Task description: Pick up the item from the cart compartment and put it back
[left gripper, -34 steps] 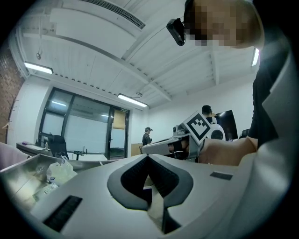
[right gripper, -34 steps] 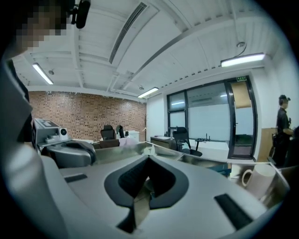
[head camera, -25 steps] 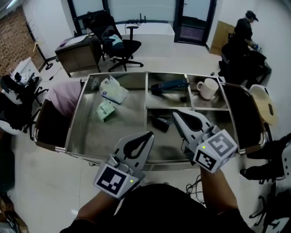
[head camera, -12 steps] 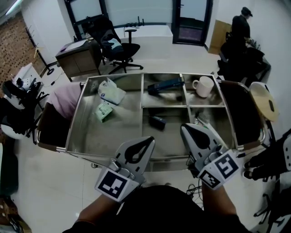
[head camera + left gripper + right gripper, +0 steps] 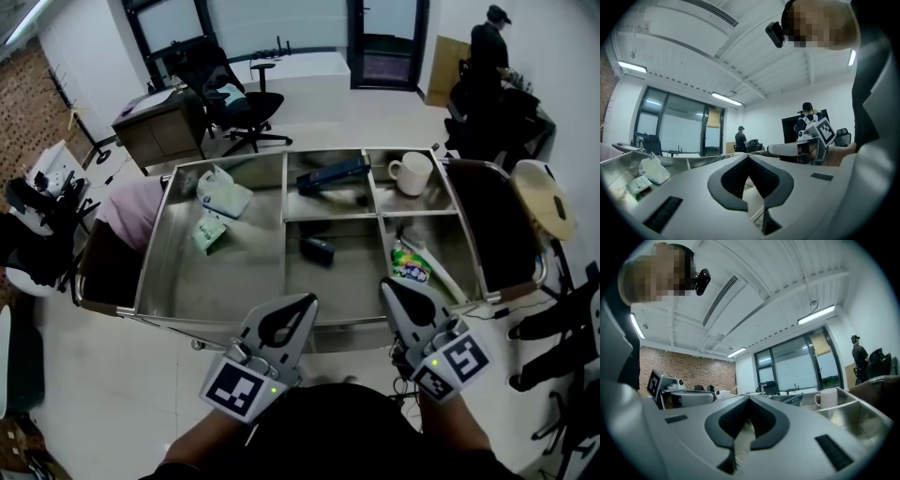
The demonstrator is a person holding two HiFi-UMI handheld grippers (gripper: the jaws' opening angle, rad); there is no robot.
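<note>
The steel cart [image 5: 234, 314] has several compartments. A green and yellow packet [image 5: 410, 263] lies in the near right compartment beside a white stick. A small black item [image 5: 318, 249] rests in the middle compartment. My right gripper [image 5: 387, 283] hovers over the cart's near rim, just short of the packet, shut with nothing in it. My left gripper [image 5: 307, 301] is also shut and empty, at the near rim in front of the middle compartment. In the left gripper view the jaws [image 5: 748, 157] meet at their tips; in the right gripper view the right gripper [image 5: 749, 399] is closed too.
A white bag [image 5: 223, 192] and a green pack [image 5: 208, 232] lie in the big left compartment. A dark blue item [image 5: 328, 175] and a white mug [image 5: 412, 173] sit in the far compartments. Office chairs, a desk and a standing person [image 5: 487, 52] surround the cart.
Both grippers have drawn back toward me to the cart's near rim. The right gripper has left the near right compartment, where the green packet now shows.
</note>
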